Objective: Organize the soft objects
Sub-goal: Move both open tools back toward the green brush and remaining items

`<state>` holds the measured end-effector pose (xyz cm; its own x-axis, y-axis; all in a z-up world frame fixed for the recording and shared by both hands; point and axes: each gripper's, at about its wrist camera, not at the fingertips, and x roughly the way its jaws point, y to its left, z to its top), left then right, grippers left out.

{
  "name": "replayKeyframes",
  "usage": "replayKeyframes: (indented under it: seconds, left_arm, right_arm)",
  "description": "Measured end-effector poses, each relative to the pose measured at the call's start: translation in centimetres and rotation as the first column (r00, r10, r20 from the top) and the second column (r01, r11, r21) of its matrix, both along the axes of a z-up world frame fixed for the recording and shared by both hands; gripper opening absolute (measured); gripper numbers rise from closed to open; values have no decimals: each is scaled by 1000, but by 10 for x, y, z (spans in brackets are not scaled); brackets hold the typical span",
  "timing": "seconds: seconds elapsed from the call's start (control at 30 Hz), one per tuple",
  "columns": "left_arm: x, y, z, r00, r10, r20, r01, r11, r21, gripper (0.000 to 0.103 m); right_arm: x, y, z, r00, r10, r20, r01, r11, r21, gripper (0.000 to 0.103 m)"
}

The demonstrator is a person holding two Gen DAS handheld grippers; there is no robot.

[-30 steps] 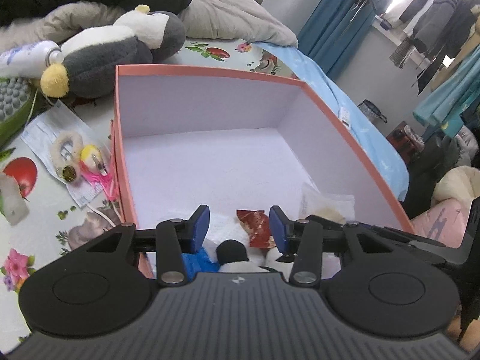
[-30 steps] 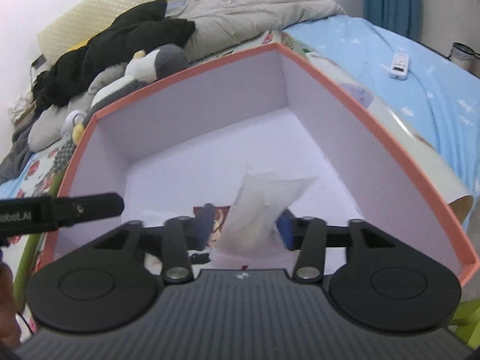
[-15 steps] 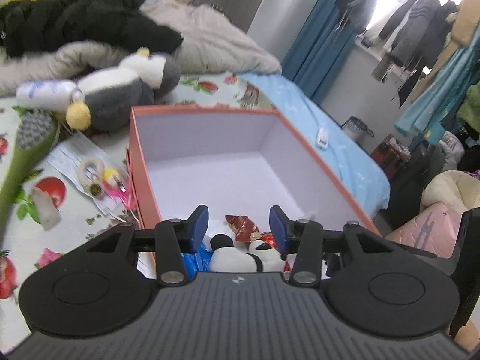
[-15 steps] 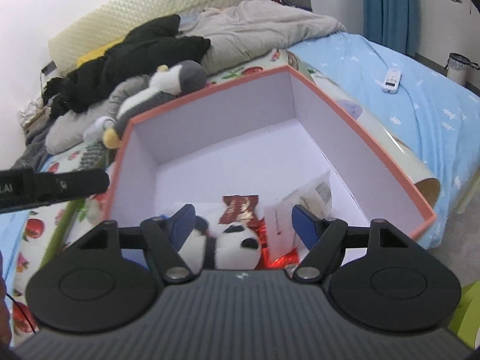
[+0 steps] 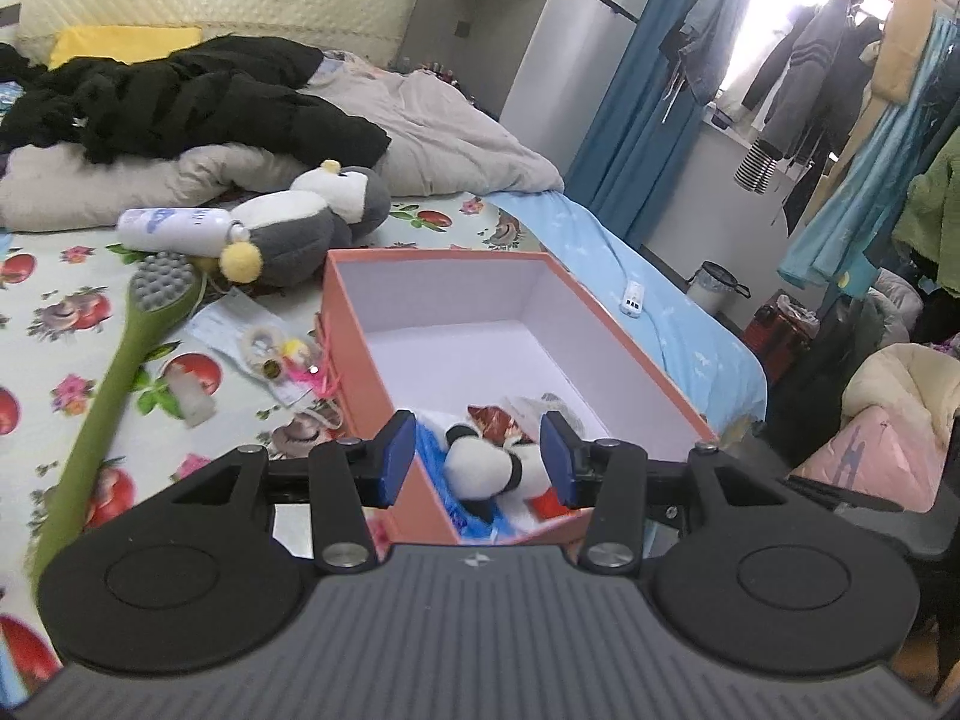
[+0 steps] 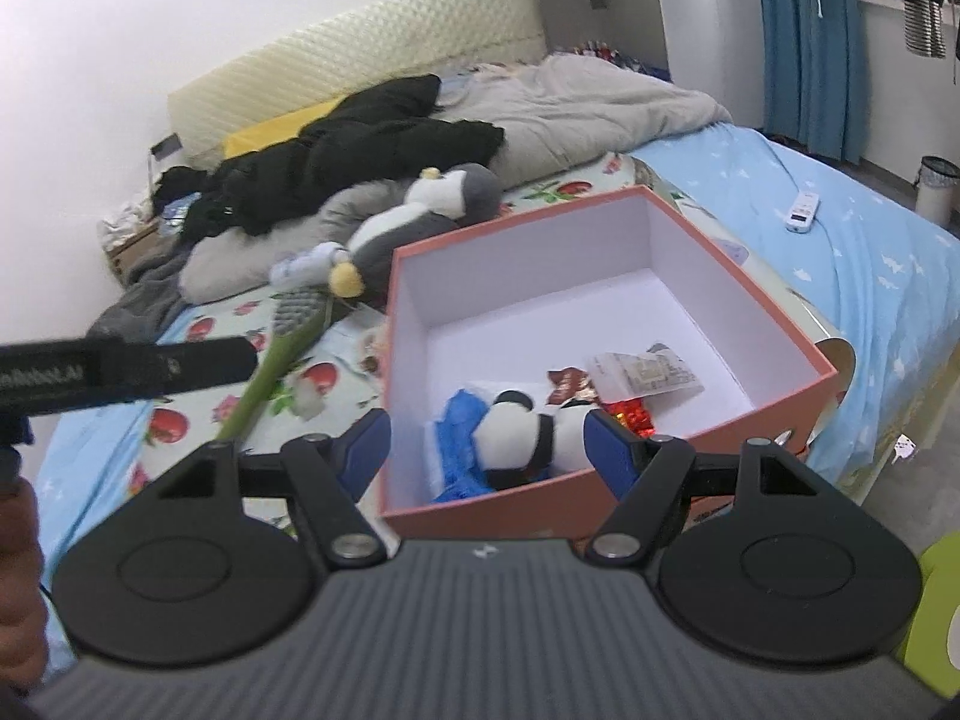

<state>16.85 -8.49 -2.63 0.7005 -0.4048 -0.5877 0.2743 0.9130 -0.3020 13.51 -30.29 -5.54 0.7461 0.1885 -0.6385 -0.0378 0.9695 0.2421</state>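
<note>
You've pulled both grippers up and back out of the orange box point(image 6: 708, 420); its whole rim now shows in both views. Your right gripper point(image 6: 487, 443) let go of the white packet point(image 6: 645, 373), which now lies on the box floor beside the panda plush point(image 6: 519, 432), jaws standing wider and empty.

Premises: a lived-in bedroom in a private home; a bed point(image 5: 90, 324) with a fruit-and-flower print sheet fills most of both views; padded cream headboard point(image 5: 222, 0) against the wall; rumpled grey duvet point(image 5: 432, 138) and heaped black clothing point(image 5: 180, 96) lie on it; a plush penguin point(image 5: 300, 222) rests nearby; coats and garments point(image 5: 840, 78) hang by a bright window with blue curtains point(image 5: 636, 108); small waste bin point(image 5: 714, 288) on the floor.
</note>
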Motion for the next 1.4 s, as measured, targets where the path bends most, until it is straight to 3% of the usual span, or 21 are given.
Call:
replayKeyframes:
  seconds: [0.4,0.53,1.13,1.4]
  left_arm:
    - [-82,24,4,998,64,3,-64,998,20,53]
    - [-101,31,2,995,98,-2,-98,994,40,65]
    - [-145,107,-18,960,274,-54,-271,961,60,68]
    - [-125,138,-38,946,308,-100,-304,951,50,68]
  right_arm:
    - [-64,23,19,997,71,32,-71,997,5,73]
    - [-77,30,19,995,91,31,-92,996,5,73]
    - [-98,102,12,955,298,3,-298,955,-11,73]
    - [-82,135,-1,944,329,-15,-330,944,-32,73]
